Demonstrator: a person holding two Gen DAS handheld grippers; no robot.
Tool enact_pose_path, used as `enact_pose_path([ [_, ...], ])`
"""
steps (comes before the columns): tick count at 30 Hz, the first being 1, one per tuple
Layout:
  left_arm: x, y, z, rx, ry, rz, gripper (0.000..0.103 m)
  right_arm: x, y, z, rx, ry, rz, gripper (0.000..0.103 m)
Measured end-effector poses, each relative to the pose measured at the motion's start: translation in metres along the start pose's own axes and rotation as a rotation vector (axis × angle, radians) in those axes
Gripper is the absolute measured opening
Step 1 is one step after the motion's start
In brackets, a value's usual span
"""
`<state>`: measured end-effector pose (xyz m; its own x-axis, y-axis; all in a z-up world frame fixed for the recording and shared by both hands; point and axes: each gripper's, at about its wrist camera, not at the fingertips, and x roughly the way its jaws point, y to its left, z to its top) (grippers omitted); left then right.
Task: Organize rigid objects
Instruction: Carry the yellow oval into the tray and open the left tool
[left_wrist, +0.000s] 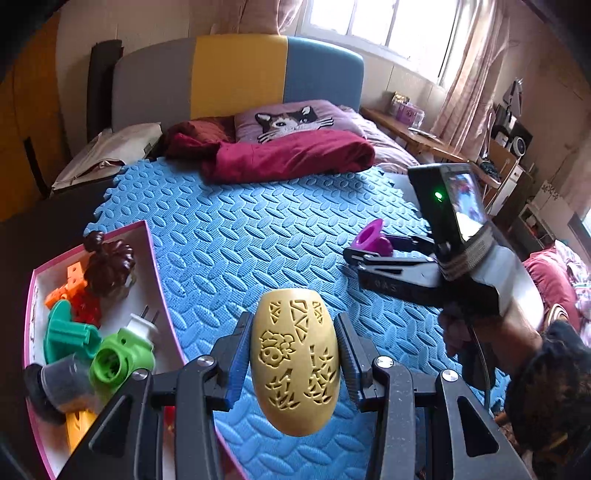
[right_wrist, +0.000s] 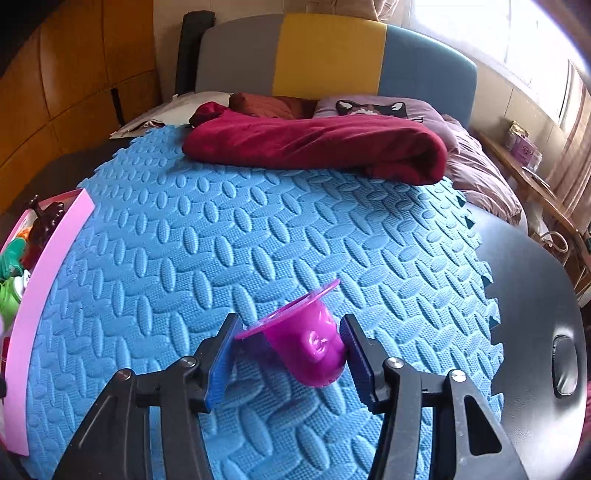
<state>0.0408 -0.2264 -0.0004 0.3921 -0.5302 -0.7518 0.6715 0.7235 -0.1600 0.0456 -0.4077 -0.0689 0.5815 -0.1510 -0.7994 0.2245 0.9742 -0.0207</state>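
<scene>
Nearest in the left wrist view, a yellow egg-shaped shell (left_wrist: 295, 360) with cut-out patterns is clamped between the two fingers of the left gripper (left_wrist: 293, 354) and is held above the blue foam mat (left_wrist: 258, 240), just beside the mat's left edge. At that left edge a pink-walled box (left_wrist: 155, 258) is seen, in which a green fitting with a white plug (left_wrist: 123, 354), a teal piece (left_wrist: 68, 332), orange blocks (left_wrist: 68, 284) and a dark brown ridged piece (left_wrist: 109, 266) are gathered.

In the right wrist view, a purple cup (right_wrist: 310, 343) with a wide rim is gripped on its side between the pads of the right gripper (right_wrist: 291, 349), the rim being pressed against the left pad and the base against the right. It is held low over the mat's near right part; contact with the mat cannot be told. The mat is carried by a black table (right_wrist: 535, 295), whose bare surface is shown along the right edge.

Farther back, a dark red blanket (right_wrist: 314, 147) is laid across the mat's far edge, and behind it a cat-printed pillow (left_wrist: 291, 120) and a grey, yellow and blue headboard (left_wrist: 240, 74) are seen.
</scene>
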Motion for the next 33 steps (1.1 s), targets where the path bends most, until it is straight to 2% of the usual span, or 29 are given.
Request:
enact_pose_path([
  [4, -0.01, -0.001, -0.012, 0.006, -0.018, -0.007, 0.044, 0.005, -0.004, 0.0, 0.044, 0.021, 0.035, 0.056],
  [14, -0.022, 0.01, -0.023, -0.01, -0.049, 0.028, 0.044, 0.007, 0.004, -0.003, 0.077, -0.041, -0.022, 0.055],
  [33, -0.027, 0.02, -0.033, -0.04, -0.05, 0.086, 0.044, 0.009, 0.005, -0.003, 0.079, -0.043, -0.028, 0.055],
])
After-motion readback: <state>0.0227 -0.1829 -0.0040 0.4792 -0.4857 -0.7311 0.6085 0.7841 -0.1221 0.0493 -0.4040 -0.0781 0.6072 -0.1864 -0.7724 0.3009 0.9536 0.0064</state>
